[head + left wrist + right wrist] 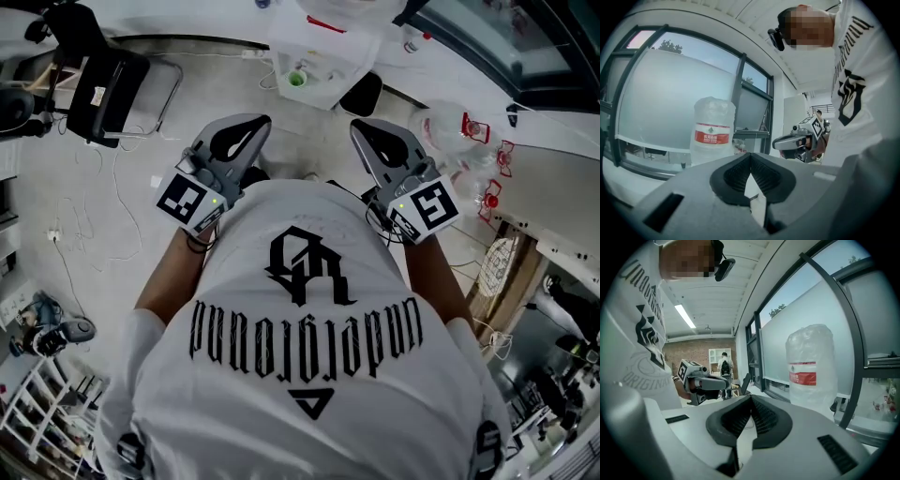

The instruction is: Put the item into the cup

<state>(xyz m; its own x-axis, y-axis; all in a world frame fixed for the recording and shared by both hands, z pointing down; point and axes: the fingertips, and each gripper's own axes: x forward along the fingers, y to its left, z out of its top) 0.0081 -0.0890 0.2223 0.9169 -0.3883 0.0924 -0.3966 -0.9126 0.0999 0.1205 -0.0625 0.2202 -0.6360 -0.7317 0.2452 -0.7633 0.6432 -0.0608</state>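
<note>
Pale floor (122, 216) spreads out under the head view, strewn with thin cables, with a black chair (108, 89) near its upper left edge and a whitish bin (347, 66) at the top middle. I hold the left gripper (260, 122) and the right gripper (360, 128) side by side in front of the white shirt (309, 309), well above the floor and close to nothing I could grasp. Each gripper view shows its ribbed pads pressed together at the tips with nothing between them, so both tools are empty. To me this looks like a neutral carrying pose. The jaws are kept closed because there is nothing to take yet, and the tools are raised so that they look out across the room. Both look past a big water jug (712, 131) with a red label towards the tall frosted window (656, 93). I cannot pick out the item or the cup for certain. Something small and green (297, 79) sits inside the bin, but it is too small to name. I judge that the task is not under way, and first I would have to find the cup and lower a gripper to the item.
</note>
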